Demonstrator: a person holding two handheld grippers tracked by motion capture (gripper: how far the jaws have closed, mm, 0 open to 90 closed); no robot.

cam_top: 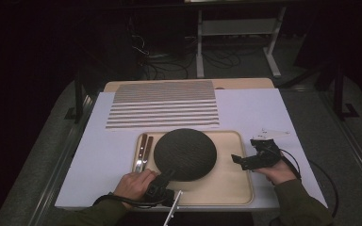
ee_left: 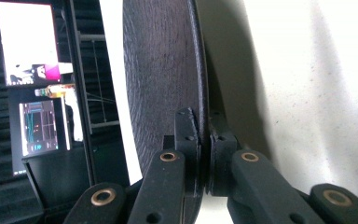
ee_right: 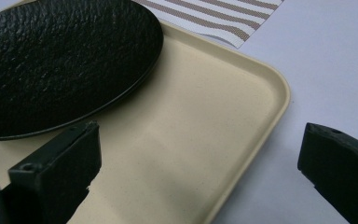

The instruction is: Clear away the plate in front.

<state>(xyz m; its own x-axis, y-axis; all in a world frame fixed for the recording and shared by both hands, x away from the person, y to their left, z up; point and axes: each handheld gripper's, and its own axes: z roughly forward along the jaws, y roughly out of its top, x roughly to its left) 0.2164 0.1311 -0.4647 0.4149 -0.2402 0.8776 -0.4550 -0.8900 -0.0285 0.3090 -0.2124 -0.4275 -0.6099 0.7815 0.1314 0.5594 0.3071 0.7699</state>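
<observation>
Dimly lit, the white table (cam_top: 264, 113) (striped mat (cam_top: 165, 106) behind) bears a beige tray (cam_top: 226, 183); left gripper (cam_top: 166, 176) clamps the dark plate (cam_top: 185, 153), right gripper (cam_top: 245, 159) gapes.

The plate (cam_top: 185, 154) lay in the tray (cam_top: 226, 188), its near rim between the jaws of the left gripper (cam_top: 164, 179). The cutlery (cam_top: 143, 151) lay beyond that gripper's left, the striped mat (cam_top: 164, 104) farther behind. The right gripper (cam_top: 243, 161) sat at the tray's right edge, right of the plate.

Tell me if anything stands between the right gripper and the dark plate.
Nothing visible does. The right gripper hangs open over the tray's right side, and bare tray floor lies between it and the dark plate, whose near rim the left gripper clamps.
</observation>
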